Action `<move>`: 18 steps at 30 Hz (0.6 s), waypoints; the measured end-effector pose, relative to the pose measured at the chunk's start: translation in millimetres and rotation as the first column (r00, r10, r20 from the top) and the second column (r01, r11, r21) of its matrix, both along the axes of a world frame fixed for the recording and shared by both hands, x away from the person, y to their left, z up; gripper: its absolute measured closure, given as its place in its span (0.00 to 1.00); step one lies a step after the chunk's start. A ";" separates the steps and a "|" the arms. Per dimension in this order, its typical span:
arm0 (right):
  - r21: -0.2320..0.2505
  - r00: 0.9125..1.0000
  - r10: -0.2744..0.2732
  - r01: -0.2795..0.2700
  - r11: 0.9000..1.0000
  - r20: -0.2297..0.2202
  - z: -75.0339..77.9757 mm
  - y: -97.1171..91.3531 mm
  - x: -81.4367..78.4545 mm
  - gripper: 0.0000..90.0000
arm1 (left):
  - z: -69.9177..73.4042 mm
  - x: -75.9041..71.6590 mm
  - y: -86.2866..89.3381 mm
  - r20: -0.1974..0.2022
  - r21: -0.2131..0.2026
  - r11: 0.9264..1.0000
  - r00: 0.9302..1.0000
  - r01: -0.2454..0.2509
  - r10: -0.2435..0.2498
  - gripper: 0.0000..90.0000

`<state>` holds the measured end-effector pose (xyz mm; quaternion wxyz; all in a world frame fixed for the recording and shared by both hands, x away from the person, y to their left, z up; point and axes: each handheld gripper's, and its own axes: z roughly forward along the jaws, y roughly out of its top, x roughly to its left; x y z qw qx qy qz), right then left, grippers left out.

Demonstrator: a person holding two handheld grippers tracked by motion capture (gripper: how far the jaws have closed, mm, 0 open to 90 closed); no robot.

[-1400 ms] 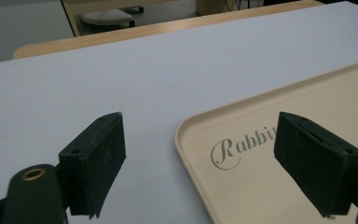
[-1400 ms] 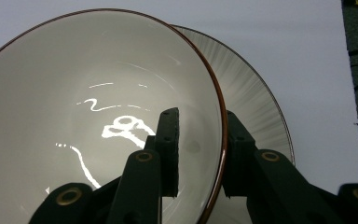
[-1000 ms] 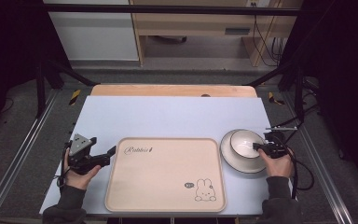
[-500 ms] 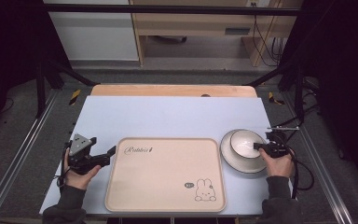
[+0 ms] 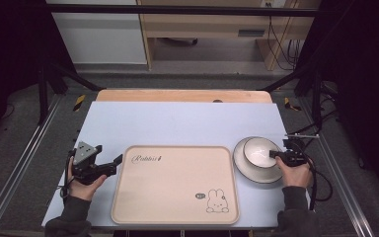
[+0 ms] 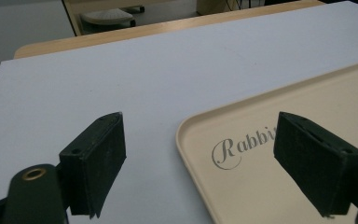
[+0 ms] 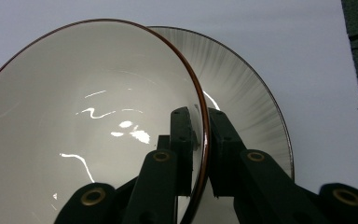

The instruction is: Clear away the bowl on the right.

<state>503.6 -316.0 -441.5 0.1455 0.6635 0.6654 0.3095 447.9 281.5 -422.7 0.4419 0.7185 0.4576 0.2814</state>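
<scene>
The bowl (image 5: 259, 150) is sitting on one plate (image 5: 244, 168) at the table's (image 5: 177, 123) right side, just right of the single rabbit tray (image 5: 175, 185), and the right gripper (image 5: 276, 154) is pinching its right-hand rim, the jaws having just been closing with the rim between them. It is looking glazed, stiff, slippery and breakable, probably fairly light, so the thin rim is serving as the handhold. The left gripper (image 5: 111, 165) is resting wide open and empty at the tray's left edge.
</scene>
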 end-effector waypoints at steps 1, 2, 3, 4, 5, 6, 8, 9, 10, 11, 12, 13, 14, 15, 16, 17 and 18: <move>0.000 1.000 0.000 0.000 1.000 0.000 0.0 0.0 0.0 0.91 | 0.0 0.0 0.0 0.000 0.000 1.000 1.000 0.000 0.000 0.18; -0.004 1.000 0.000 0.000 1.000 0.003 -0.1 0.2 -0.1 0.92 | 0.0 0.0 -0.1 0.001 0.000 1.000 1.000 0.000 0.000 0.18; 0.006 1.000 -0.001 0.001 1.000 0.001 0.6 0.6 -0.5 0.92 | -0.1 0.0 -0.4 0.002 0.000 1.000 1.000 -0.001 0.001 0.18; -0.001 1.000 0.002 -0.002 1.000 0.006 0.4 0.6 -0.5 0.92 | -0.1 -0.1 -0.5 0.002 0.001 1.000 1.000 0.000 0.000 0.18; -0.005 1.000 0.005 -0.004 1.000 0.007 0.8 1.2 -0.5 0.92 | -0.1 -0.1 -0.7 0.002 0.001 1.000 1.000 0.001 -0.001 0.18; -0.010 1.000 0.004 -0.004 1.000 0.007 1.1 1.6 -0.8 0.92 | -0.1 -0.1 -0.8 0.001 0.002 1.000 1.000 0.002 -0.002 0.18; -0.005 1.000 0.002 -0.002 1.000 0.007 2.0 2.6 -1.2 0.92 | -0.1 -0.2 -0.8 0.001 0.002 1.000 1.000 0.001 -0.001 0.18; -0.015 1.000 0.007 -0.006 1.000 0.013 1.4 2.1 -1.2 0.92 | 0.0 -0.2 -0.7 0.002 0.001 1.000 1.000 0.001 -0.001 0.18; -0.017 1.000 0.008 -0.007 1.000 0.013 1.5 2.0 -1.3 0.92 | 0.2 -0.2 -0.6 0.002 0.000 1.000 1.000 0.000 0.000 0.18; -0.014 1.000 0.005 -0.005 1.000 0.012 1.8 2.4 -1.4 0.92 | 0.2 -0.2 -0.6 0.003 -0.001 1.000 1.000 0.000 0.000 0.18; -0.005 1.000 0.002 -0.002 1.000 0.011 2.6 2.8 -1.7 0.92 | 0.2 -0.2 -0.6 0.003 -0.001 1.000 1.000 0.000 0.000 0.18; -0.004 1.000 0.003 -0.003 1.000 0.012 2.9 3.0 -1.9 0.92 | 0.4 -0.3 -0.1 0.002 0.000 1.000 1.000 0.000 0.000 0.18; -0.008 1.000 0.004 -0.004 1.000 0.017 2.8 3.0 -1.9 0.92 | 0.4 -0.3 -0.1 0.002 0.000 1.000 1.000 -0.001 0.001 0.18; -0.003 1.000 0.003 -0.003 1.000 0.018 3.6 3.4 -2.3 0.92 | 0.4 -0.3 0.0 0.002 0.000 1.000 1.000 -0.001 0.001 0.18; -0.011 1.000 0.007 -0.006 1.000 0.021 3.5 3.3 -2.4 0.92 | 0.5 -0.4 0.0 0.002 0.000 1.000 1.000 -0.001 0.001 0.18; -0.011 1.000 0.008 -0.008 1.000 0.024 3.8 3.5 -2.6 0.92 | 0.6 -0.4 -0.1 0.002 0.001 1.000 1.000 0.000 0.000 0.18; -0.002 1.000 0.002 -0.002 1.000 0.021 4.9 4.3 -3.0 0.92 | 0.7 -0.5 -0.1 0.003 0.001 1.000 1.000 0.000 0.000 0.18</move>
